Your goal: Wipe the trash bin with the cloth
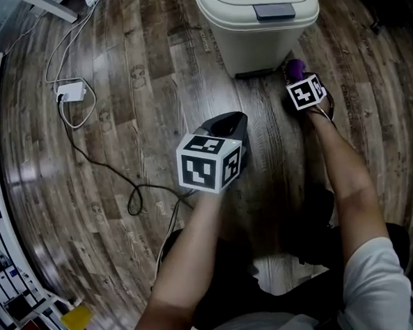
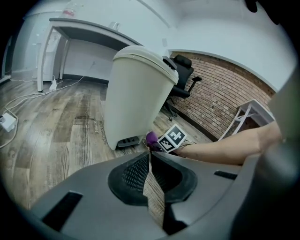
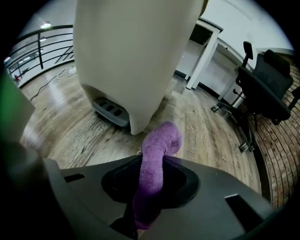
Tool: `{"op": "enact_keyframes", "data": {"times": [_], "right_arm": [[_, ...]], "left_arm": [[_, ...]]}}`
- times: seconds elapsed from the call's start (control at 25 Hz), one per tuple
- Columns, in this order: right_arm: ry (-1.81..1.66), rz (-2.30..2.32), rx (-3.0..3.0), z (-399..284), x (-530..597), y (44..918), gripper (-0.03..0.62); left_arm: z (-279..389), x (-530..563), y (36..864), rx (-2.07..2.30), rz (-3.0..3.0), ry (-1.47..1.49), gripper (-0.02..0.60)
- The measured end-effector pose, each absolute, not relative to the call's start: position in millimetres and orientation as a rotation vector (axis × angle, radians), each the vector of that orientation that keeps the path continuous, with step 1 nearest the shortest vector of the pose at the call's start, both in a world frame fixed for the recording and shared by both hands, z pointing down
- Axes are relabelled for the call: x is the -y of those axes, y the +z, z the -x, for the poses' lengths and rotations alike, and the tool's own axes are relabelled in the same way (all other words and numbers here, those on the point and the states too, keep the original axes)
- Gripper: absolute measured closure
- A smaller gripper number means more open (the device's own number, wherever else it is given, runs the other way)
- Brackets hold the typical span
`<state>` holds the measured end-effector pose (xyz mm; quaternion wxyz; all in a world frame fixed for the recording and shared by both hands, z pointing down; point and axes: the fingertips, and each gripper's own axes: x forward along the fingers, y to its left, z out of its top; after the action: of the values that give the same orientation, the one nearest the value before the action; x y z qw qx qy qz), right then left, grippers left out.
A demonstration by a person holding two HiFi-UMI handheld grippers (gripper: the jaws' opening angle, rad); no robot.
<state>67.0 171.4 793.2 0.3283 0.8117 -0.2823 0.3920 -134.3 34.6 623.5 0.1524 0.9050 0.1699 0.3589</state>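
Trash bin (image 1: pixel 254 25), cream with its lid down, stands on the wooden floor (image 1: pixel 121 145) in front of us, its dark foot pedal (image 1: pixel 253 73) turned our way. We hold the right hand-held gripper (image 1: pixel 293 77) low, just beside the bin's base and to the right of the pedal. Its jaws are clenched on the purple cloth (image 3: pixel 157 159), which runs up between them and curls over in a rounded end close to the bin's bottom edge; we cannot tell whether cloth and bin touch. We keep the left hand-held gripper (image 1: pixel 228 124) farther back from the bin, above bare floor, with its jaw tips pressed together and nothing between them. A black cable (image 1: pixel 102 167) trails across the floor on the left to a white power adapter (image 1: pixel 71 91). Beyond the bin, an office chair (image 2: pixel 183 84) stands before a brick wall (image 2: pixel 220 103).
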Motion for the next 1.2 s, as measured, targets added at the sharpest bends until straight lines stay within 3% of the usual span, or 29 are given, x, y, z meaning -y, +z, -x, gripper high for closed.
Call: {"op": "enact_keyframes", "data": {"times": [1.2], "right_arm": [[0.854, -1.915, 0.941, 9, -8, 819, 0.505]], "left_arm": [[159, -1, 603, -0.414, -2.634, 0.976, 0.577]]}}
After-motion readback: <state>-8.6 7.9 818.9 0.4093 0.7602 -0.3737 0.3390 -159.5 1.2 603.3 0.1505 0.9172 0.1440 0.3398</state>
